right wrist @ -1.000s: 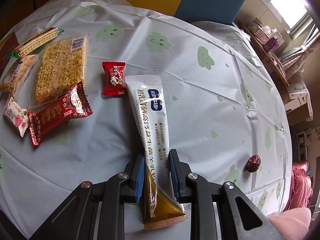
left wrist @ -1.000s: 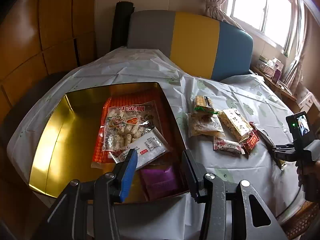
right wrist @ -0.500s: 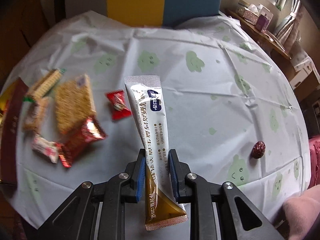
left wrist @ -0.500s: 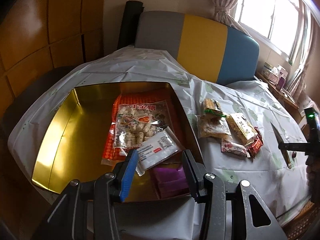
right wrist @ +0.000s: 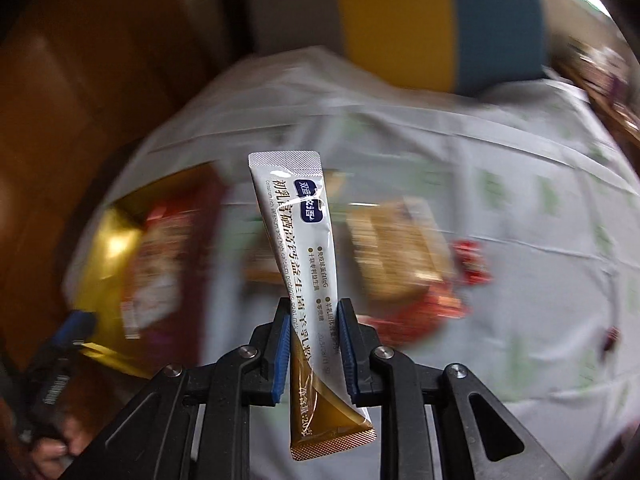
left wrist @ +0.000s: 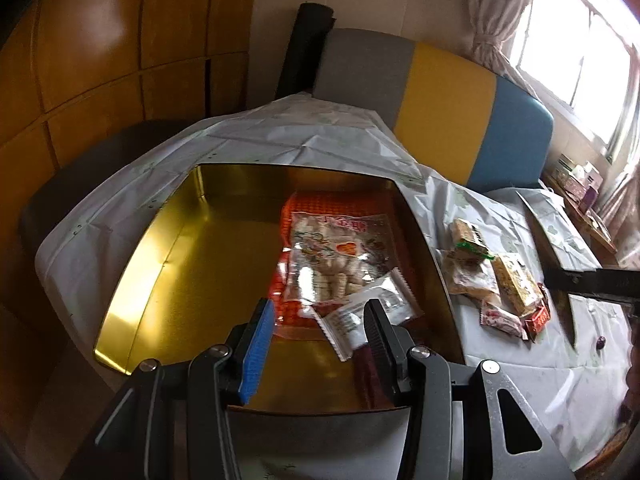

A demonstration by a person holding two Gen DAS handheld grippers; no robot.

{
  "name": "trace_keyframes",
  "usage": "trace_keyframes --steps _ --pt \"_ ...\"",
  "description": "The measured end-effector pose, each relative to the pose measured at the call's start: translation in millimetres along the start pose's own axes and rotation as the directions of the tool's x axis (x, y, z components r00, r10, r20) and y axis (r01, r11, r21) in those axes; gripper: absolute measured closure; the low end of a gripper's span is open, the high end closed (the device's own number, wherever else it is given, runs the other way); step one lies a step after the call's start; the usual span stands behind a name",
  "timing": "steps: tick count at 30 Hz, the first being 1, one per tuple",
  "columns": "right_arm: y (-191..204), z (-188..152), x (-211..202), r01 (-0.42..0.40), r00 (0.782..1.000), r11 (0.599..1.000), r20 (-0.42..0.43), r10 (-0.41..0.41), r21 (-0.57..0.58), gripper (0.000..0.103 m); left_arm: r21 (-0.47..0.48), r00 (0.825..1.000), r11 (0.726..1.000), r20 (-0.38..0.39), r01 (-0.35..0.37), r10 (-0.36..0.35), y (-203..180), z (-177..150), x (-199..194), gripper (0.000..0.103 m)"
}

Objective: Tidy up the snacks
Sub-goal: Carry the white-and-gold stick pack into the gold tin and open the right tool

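You've got the goat-milk powder sachet (right wrist: 298,264) clamped in the right gripper (right wrist: 314,350), airborne over the table; left gripper (left wrist: 318,344) gapes empty over the gold tin (left wrist: 132,280); next, carry it over & drop it in w/ the other pkts.

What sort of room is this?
Probably a home dining or living room: a table under a white patterned cloth, a cushioned bench in grey, yellow and blue behind it, and a curtained window.

Silver-and-gold stick sachet (right wrist: 298,264) with navy label; gold tin (left wrist: 168,264); white tablecloth (right wrist: 520,184) with pale green prints; grey, yellow and blue chair back (left wrist: 440,100)
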State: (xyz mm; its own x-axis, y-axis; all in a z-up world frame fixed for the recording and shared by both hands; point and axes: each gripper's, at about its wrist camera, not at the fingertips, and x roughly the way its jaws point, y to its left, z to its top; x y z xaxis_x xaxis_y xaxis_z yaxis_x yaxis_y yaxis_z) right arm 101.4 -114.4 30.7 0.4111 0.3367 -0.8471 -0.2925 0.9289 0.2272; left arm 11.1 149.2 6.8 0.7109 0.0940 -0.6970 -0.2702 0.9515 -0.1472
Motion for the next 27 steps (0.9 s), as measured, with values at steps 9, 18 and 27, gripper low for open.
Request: trace_keyframes --steps 9,18,27 --pt "100.0 31.2 47.7 -0.233 0.971 0.972 -0.06 0.231 -0.022 0.078 -0.036 1.0 0.999 -0.005 -0.016 0.015 13.7 -1.1 4.5 0.056" --pt "118.4 37.7 86.6 -0.222 0.972 0.975 -0.079 0.221 -0.004 0.071 -0.067 1.0 0.998 -0.008 -0.019 0.019 23.7 -1.2 7.4 0.056" --pt "105.2 17.7 56.2 -0.151 0.989 0.984 -0.012 0.15 -0.094 0.071 -0.021 1.0 1.0 -0.006 -0.007 0.007 11.6 -3.5 5.4 0.056"
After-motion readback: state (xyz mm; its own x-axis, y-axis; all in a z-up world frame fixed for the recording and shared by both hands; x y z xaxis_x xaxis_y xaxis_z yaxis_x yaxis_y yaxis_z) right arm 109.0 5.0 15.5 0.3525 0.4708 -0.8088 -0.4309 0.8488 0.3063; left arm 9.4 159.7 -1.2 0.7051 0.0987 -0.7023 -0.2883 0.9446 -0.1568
